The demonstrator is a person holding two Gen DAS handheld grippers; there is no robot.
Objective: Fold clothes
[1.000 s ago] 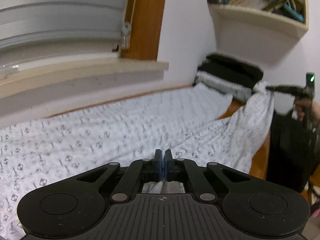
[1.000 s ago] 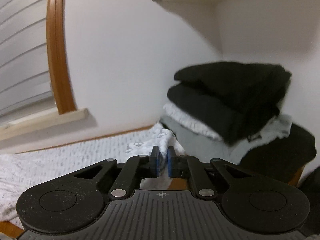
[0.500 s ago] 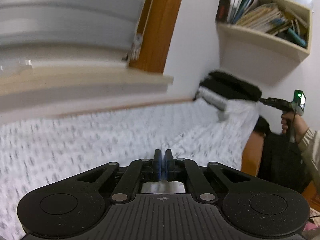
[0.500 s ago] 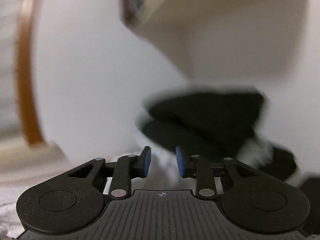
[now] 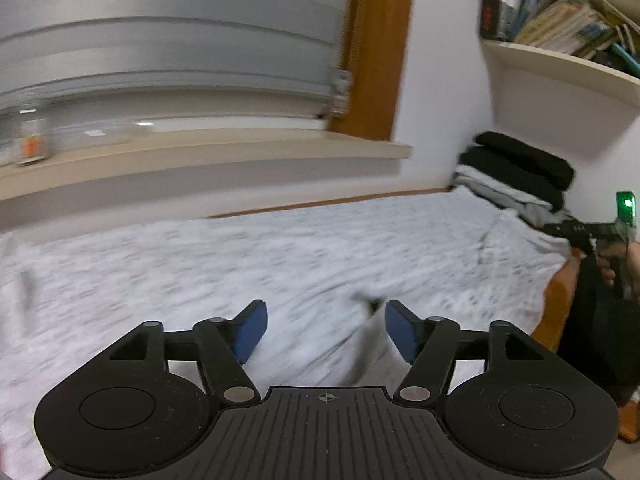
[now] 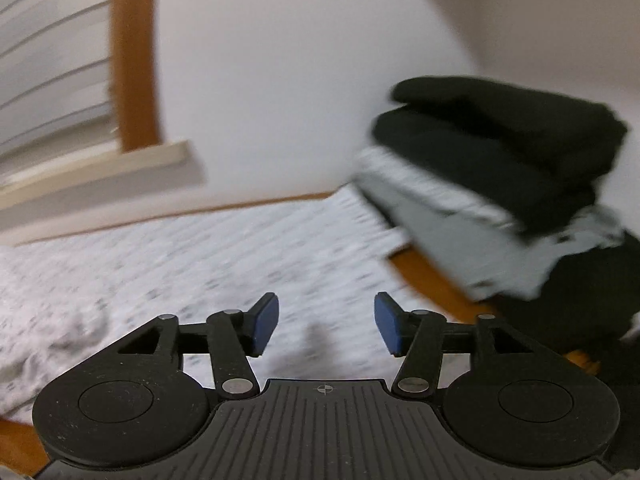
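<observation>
Both pairs of fingers have just been opening: a second ago the left gripper (image 5: 325,330) was clenched on a pinch of the white patterned cloth (image 5: 280,256), and now its fingers are released with nothing pressed between them. The right gripper (image 6: 326,326) is released in the same way, and only the cloth lying flat is seen through its gap. The cloth is now spread over the bed (image 5: 554,300), from the left side up to the right end, where its corner is no longer lifted and lies just beside the stack of folded clothes (image 6: 492,160). It is judged that one laying-down step is finished and a new hold must be taken for the next fold.

Open room is found over the middle of the bed. The far edge is closed by the wall and the window sill (image 5: 200,152), and the right end is crowded by the stack. In the left view, the right gripper is seen there, held by a hand (image 5: 628,264).
</observation>
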